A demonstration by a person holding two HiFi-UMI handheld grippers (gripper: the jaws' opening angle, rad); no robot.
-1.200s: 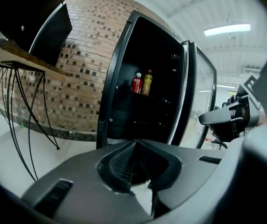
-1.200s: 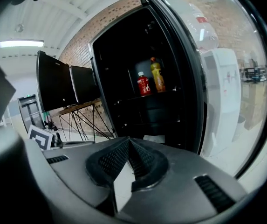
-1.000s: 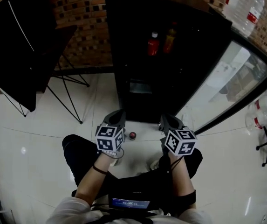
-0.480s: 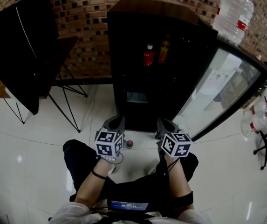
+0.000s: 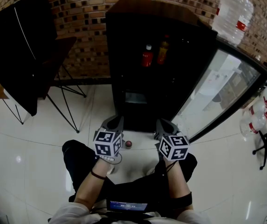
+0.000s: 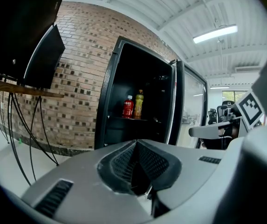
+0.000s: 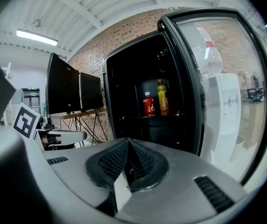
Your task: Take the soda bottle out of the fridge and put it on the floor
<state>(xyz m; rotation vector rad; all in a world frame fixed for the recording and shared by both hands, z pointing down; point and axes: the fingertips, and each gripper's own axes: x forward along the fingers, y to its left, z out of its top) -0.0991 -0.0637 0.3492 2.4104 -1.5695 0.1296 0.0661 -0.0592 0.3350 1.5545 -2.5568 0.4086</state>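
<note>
The red soda bottle (image 5: 147, 56) stands upright on a shelf inside the open black fridge (image 5: 124, 41), with a yellow-orange bottle (image 5: 162, 51) right beside it. Both show in the left gripper view, soda bottle (image 6: 128, 107), and in the right gripper view, soda bottle (image 7: 149, 104). My left gripper (image 5: 115, 123) and right gripper (image 5: 163, 124) hang side by side low in front of the fridge, well short of the shelf. The left gripper (image 6: 135, 146) is shut with nothing in it. So is the right gripper (image 7: 127, 146).
The fridge's glass door (image 5: 222, 85) swings open to the right. A black screen on a wire-legged stand (image 5: 17, 45) is at the left. A small red object (image 5: 128, 144) lies on the white tiled floor between the grippers. A water jug (image 5: 233, 10) stands at the upper right.
Both grippers have come slightly forward toward the fridge and the head view has shifted a little. Both stay shut and empty.
</note>
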